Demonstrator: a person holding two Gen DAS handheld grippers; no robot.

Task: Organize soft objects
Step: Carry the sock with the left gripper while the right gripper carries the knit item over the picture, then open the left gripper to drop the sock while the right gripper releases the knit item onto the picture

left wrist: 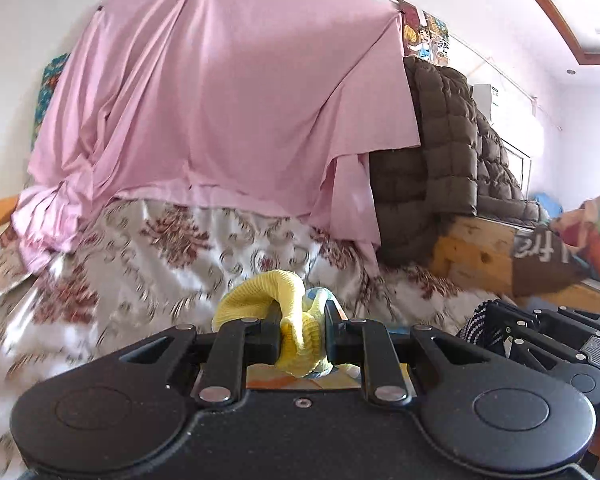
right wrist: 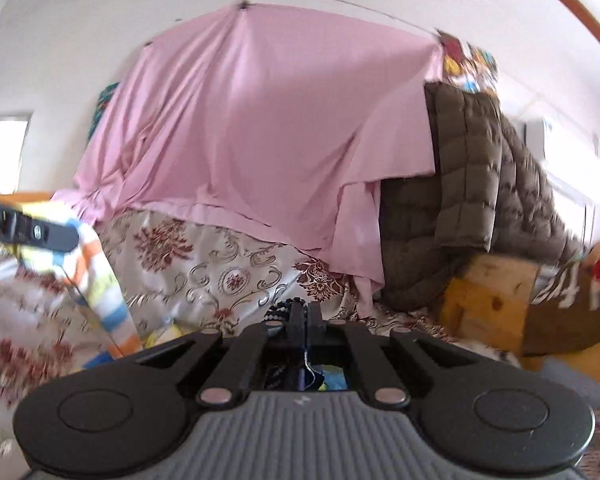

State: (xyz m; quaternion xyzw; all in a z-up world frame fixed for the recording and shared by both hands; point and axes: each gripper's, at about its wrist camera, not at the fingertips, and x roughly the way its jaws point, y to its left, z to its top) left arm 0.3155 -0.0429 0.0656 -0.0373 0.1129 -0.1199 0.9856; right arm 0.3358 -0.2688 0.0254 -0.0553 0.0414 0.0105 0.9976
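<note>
Two grippers each pinch cloth: the left gripper [left wrist: 302,338] clamps a yellow knitted sock [left wrist: 296,320] at lower centre, the right gripper [right wrist: 305,320] is closed on dark dotted fabric [right wrist: 278,312]. Either thin bite could slip, dropping its piece onto the floral satin bedspread [left wrist: 172,248].

Two wrist fisheyes, side by side, both facing the draped wall across the bed.

Each view looks forward along its own tool, roughly level, from low over the patterned bedspread [left wrist: 188,248]. Both share the pink sheet [left wrist: 220,100] hung ahead, the brown quilted duvet [left wrist: 440,160] to its right and the wooden bed frame [left wrist: 476,252] (all well away, only the tools close to the lens). The left view catches the right tool [left wrist: 496,320] at its lower right edge; the right view catches the left tool [right wrist: 40,236] at its left edge, blurred.
</note>
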